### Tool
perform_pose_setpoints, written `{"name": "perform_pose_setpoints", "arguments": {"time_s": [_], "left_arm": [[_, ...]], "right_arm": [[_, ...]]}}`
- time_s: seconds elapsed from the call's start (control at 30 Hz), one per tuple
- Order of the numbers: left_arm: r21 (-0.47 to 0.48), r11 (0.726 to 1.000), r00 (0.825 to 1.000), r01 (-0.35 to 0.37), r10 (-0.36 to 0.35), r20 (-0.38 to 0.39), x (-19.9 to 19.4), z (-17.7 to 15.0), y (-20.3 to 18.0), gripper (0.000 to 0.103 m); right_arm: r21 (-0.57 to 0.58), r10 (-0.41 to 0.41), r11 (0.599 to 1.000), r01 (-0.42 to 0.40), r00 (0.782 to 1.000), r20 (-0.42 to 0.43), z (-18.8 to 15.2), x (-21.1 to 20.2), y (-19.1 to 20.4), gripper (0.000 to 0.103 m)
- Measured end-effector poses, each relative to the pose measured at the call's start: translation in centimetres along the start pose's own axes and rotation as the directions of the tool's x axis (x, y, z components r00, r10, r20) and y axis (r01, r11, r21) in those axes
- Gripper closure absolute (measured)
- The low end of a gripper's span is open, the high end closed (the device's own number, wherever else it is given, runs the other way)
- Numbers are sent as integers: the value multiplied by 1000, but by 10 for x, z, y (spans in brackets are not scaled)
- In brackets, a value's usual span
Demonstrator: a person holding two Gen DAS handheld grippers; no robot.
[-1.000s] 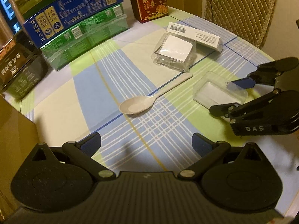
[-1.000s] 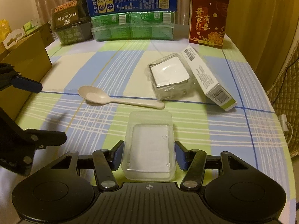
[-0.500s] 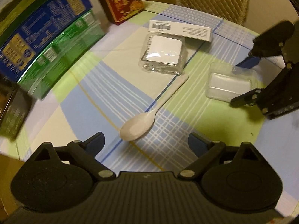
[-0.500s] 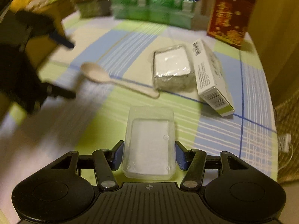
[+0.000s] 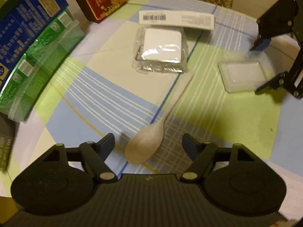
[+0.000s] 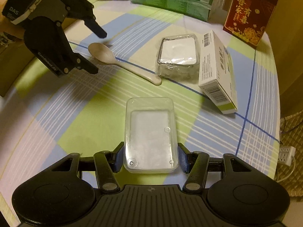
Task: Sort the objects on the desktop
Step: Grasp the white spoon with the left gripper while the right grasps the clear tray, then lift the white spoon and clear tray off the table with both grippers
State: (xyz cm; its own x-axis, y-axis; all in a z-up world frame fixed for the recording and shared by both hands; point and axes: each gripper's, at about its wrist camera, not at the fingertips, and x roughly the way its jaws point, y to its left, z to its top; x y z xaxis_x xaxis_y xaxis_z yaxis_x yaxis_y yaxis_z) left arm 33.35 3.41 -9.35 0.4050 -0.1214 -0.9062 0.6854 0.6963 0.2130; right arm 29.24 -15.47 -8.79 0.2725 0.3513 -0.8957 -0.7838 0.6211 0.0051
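Note:
A cream spoon (image 5: 151, 130) lies on the checked tablecloth, its bowl between the fingers of my open left gripper (image 5: 149, 145); it also shows in the right wrist view (image 6: 121, 62). My right gripper (image 6: 150, 158) is shut on a clear plastic box (image 6: 150, 134), which also shows at the right of the left wrist view (image 5: 244, 75). In the right wrist view the left gripper (image 6: 98, 53) hovers open over the spoon's bowl.
A wrapped white pack (image 6: 178, 56) and a white carton with a barcode (image 6: 217, 70) lie beyond the spoon's handle. Green and blue boxes (image 5: 37, 43) and a red box (image 6: 248, 13) stand at the table's far side. A cardboard box (image 6: 7, 60) is at the left.
My left gripper has moved forward and down, so the spoon's bowl now lies between its open fingers. My right gripper holds the clear box as before and has shifted slightly.

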Motion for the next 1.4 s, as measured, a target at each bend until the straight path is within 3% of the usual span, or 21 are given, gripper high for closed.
{"name": "perform_pose_setpoints", "arguments": {"time_s": [0.1, 0.33, 0.67, 0.9, 1.1, 1.3, 1.37, 1.4], "left_arm": [[22, 1000, 999, 16, -15, -28, 4, -3, 0, 41], [-28, 999, 999, 47, -47, -21, 0, -6, 2, 69], [-102, 993, 994, 66, -75, -80, -14, -9, -19, 76], [-284, 956, 992, 68, -94, -79, -34, -28, -57, 77], [-412, 907, 995, 84, -96, -10, -59, -56, -95, 77], [-482, 875, 999, 29, -10, 41, -73, -80, -126, 75], [-475, 880, 996, -16, 56, 71, -78, -85, -134, 59], [-469, 883, 993, -31, 82, 89, -80, -86, -136, 57]], "right_arm": [[4, 4, 1000, -4, 1000, 3, 1, -1, 0, 50], [30, -1, 1000, 1, 1000, 15, -1, -1, 0, 50], [147, -3, 989, 2, 1000, 1, -7, -8, 1, 50], [313, 10, 950, -6, 1000, -11, -19, -19, 13, 50], [389, 22, 921, -12, 1000, -21, -35, -31, 42, 50], [441, -10, 897, 4, 1000, 11, -55, -41, 72, 50], [443, -31, 896, 11, 999, 37, -63, -44, 79, 50], [443, -42, 897, 16, 998, 50, -66, -45, 83, 49]]}}
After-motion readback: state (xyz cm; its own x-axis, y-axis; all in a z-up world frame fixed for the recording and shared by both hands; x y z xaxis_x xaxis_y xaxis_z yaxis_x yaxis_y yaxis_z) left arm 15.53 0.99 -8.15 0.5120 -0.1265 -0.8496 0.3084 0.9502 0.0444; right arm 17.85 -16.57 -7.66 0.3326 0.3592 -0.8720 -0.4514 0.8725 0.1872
